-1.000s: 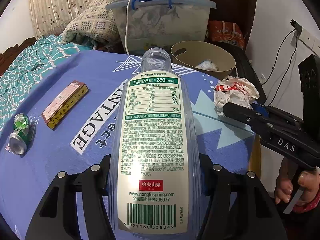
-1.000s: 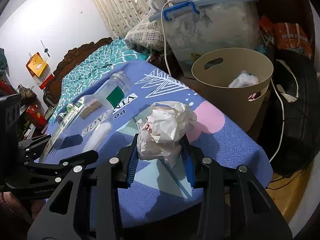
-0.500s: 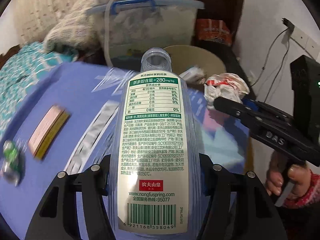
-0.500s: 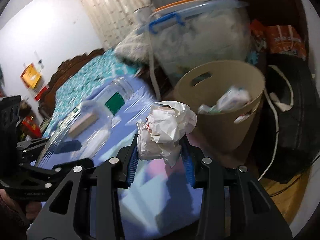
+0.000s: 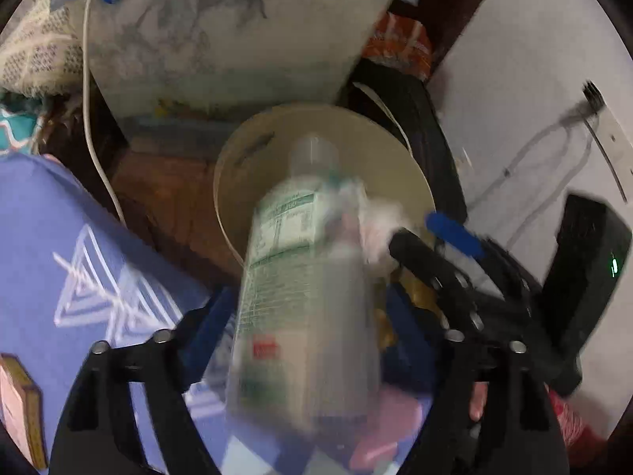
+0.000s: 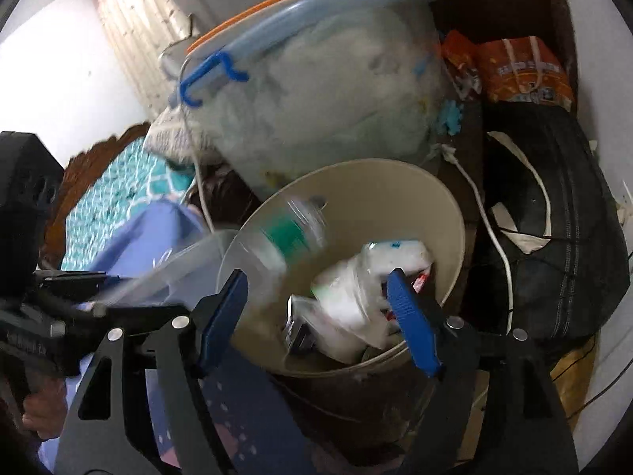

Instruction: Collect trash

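Observation:
A beige bin (image 5: pixel 237 182) (image 6: pixel 447 213) stands just past the table edge. A clear plastic bottle (image 5: pixel 300 277) with a white and green label is blurred, tilted neck-first over the bin, loose between the spread fingers of my left gripper (image 5: pixel 308 316). In the right wrist view the bottle (image 6: pixel 277 245) hangs at the bin's left rim. My right gripper (image 6: pixel 320 304) is open above the bin, fingers wide apart. The crumpled white paper (image 6: pixel 348 301) lies in the bin among other trash.
The table's blue cloth (image 5: pixel 79 257) is at the left with a flat pink box (image 5: pixel 16 399) near its edge. A large clear storage tub (image 6: pixel 316 95) sits behind the bin, a black bag (image 6: pixel 554 237) to its right, and a white cable (image 5: pixel 95 158) hangs beside it.
Both grippers moved from over the table to the bin. My right gripper opened and the paper dropped in. My left gripper opened and the bottle is slipping out.

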